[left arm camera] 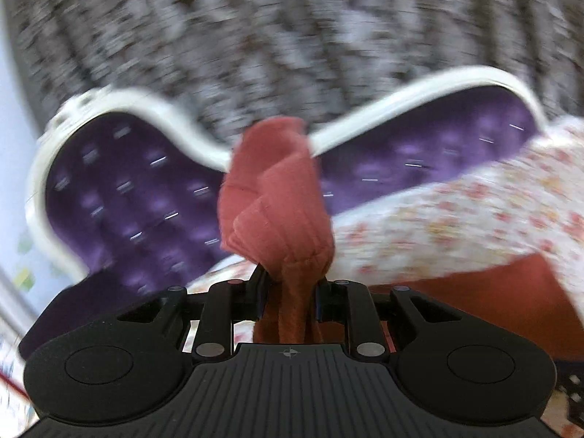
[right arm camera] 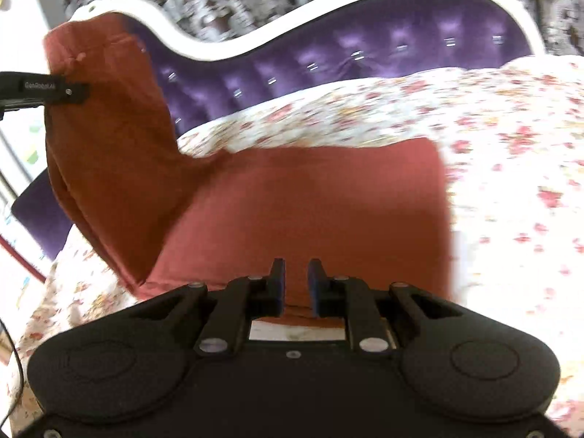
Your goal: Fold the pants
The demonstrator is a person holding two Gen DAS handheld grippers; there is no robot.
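Rust-red pants (right arm camera: 299,204) lie mostly flat on the floral bedspread (right arm camera: 492,153), their long axis running left to right ahead of my right tool (right arm camera: 296,284). One end is lifted off the bed at far left, where my left tool (left arm camera: 288,292) is clamped on a bunched wad of the cloth. My right tool's pads sit a little apart at the near edge of the flat part; I cannot tell whether they grip it. I judge the fold turns on carrying that raised left end rightward over the flat part.
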